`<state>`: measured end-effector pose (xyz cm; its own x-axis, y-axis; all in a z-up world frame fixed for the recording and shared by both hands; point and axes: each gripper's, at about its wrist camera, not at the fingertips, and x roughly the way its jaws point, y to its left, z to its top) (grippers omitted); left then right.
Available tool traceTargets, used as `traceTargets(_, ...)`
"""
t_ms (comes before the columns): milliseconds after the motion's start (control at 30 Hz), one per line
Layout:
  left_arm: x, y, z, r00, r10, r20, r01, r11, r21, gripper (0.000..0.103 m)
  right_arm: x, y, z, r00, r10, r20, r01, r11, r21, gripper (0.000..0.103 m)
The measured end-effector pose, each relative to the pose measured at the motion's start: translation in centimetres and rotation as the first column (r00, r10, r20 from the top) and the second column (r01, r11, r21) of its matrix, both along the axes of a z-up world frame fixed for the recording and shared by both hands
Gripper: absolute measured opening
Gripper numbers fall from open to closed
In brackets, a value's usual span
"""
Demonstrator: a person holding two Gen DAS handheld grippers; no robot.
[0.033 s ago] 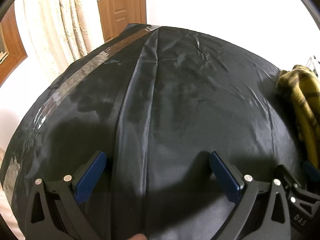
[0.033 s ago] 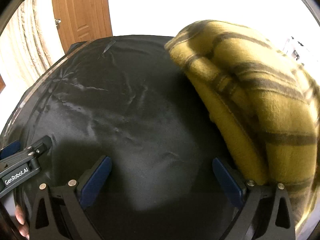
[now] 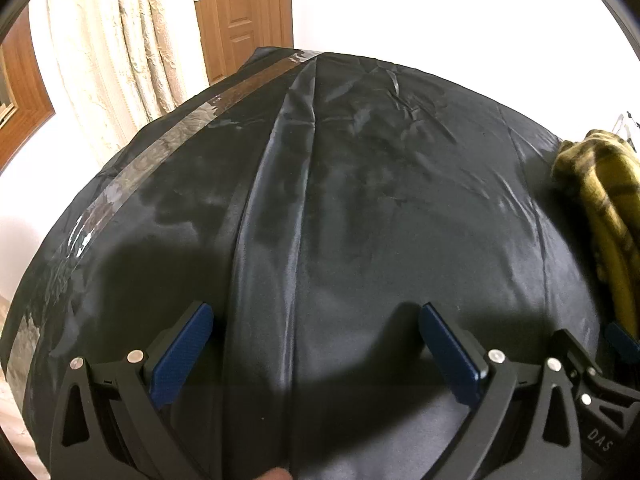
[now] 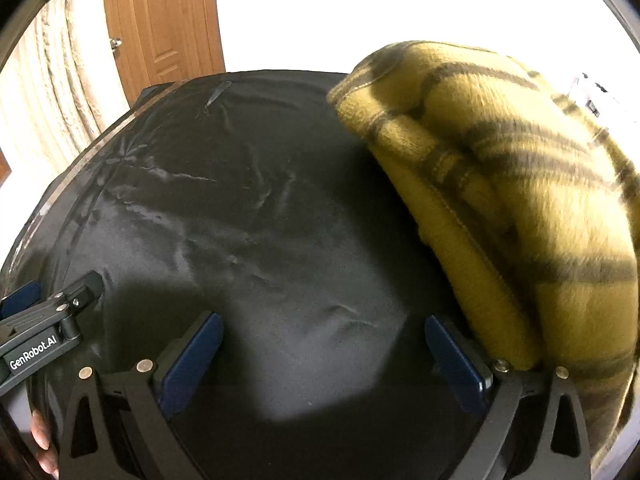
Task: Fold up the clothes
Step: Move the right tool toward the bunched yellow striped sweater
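Yellow plaid garment (image 4: 520, 208) apparently touches the spread right claw (image 4: 324, 340).

**Cloth on the right side of a covered surface**

The sheet (image 3: 360, 220) covers the surface and fills the middle of both views. The folded cloth (image 4: 520, 208) lies on it at the right edge of the frame. Behind the surface, in the upper left, stand a door (image 3: 244, 12) and a curtain (image 3: 112, 52). A strip, perhaps tape (image 3: 168, 148), runs along the sheet's left border.

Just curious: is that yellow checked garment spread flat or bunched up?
Bunched up: the yellow garment lies in thick rolled folds on the black cloth.
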<state>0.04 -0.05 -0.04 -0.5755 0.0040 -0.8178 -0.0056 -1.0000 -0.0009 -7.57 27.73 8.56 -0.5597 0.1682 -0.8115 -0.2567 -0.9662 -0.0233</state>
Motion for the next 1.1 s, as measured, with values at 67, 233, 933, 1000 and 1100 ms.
traceTargets(67,0.0,-0.1,0.0,1.0,0.001,0.001,-0.001,1.0,-0.004,0.103,0.1,0.0,0.0,1.0,0.0,0.0,0.0,1.0,0.002,0.102)
traceTargets(233,0.1,-0.1,0.0,1.0,0.002,0.007,-0.002,1.0,-0.01,0.103,0.4,0.1,0.1,1.0,0.0,0.0,0.0,1.0,0.001,0.102)
traceTargets(933,0.7,-0.6,0.0,1.0,-0.001,-0.004,0.001,1.0,-0.001,0.103,1.7,0.1,0.3,0.999,0.015,0.032,-0.014,1.0,-0.012,0.102)
traceTargets(1000,0.7,-0.6,0.0,1.0,-0.001,-0.005,0.001,1.0,-0.001,0.103,2.6,0.1,0.5,0.997,0.037,0.07,-0.035,0.999,-0.037,0.102)
traceTargets(1100,0.8,-0.5,0.0,1.0,-0.001,-0.004,0.001,1.0,-0.001,0.103,5.6,0.1,1.3,0.994,0.092,0.057,-0.087,0.992,-0.089,0.102)
